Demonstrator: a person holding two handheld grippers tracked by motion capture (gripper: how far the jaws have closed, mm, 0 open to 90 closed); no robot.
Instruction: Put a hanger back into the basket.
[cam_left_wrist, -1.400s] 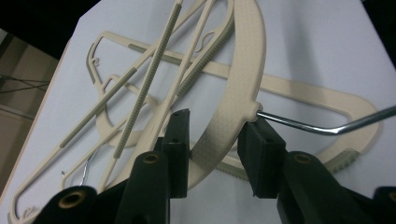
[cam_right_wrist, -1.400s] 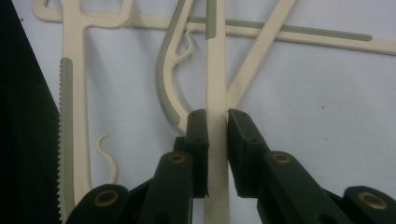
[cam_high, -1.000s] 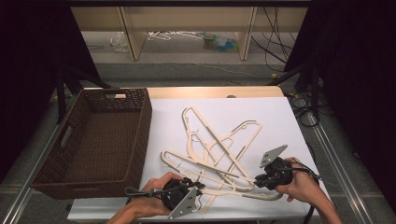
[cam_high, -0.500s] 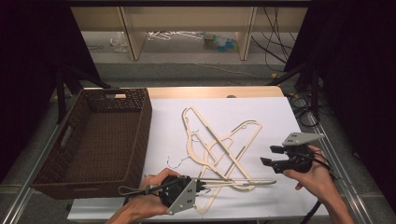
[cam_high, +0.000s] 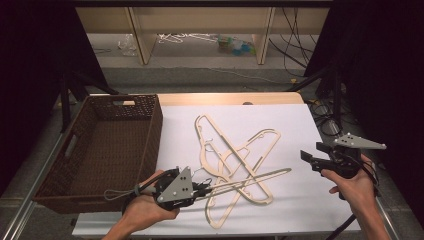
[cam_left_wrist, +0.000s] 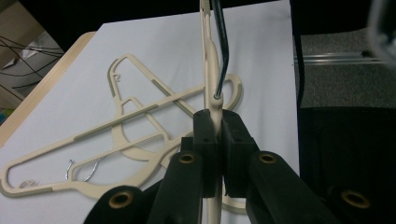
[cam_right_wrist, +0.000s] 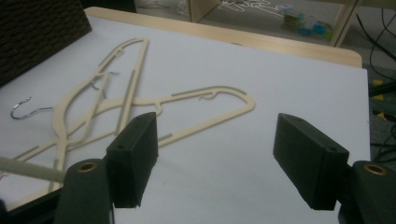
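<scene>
just changed: right gripper (cam_high: 311, 159) off the lifted hanger (cam_high: 250, 179) and drawn out to the counter's right edge, its fingers just opened, nothing between them; a second back it sat down at that hanger beside the left.
left gripper (cam_high: 202, 189): fingers (cam_left_wrist: 205, 140) clamped tight on the cream hanger at the base of its metal hook (cam_left_wrist: 220, 51), raised a little off the pile compared with a second ago.
right gripper fingers (cam_right_wrist: 133, 156): wide apart, empty, above bare white counter (cam_high: 300, 125).
meaning for the task: hanger now carried by the left hand alone; likely headed for the wicker basket (cam_high: 150, 125) at left.
held hanger's place: front of the counter, one end in the left fingers, the long bar slanting right over the pile.
count: three cream hangers in all, one held, two lying crossed (cam_high: 220, 145) mid-counter; one basket; two grippers.
</scene>
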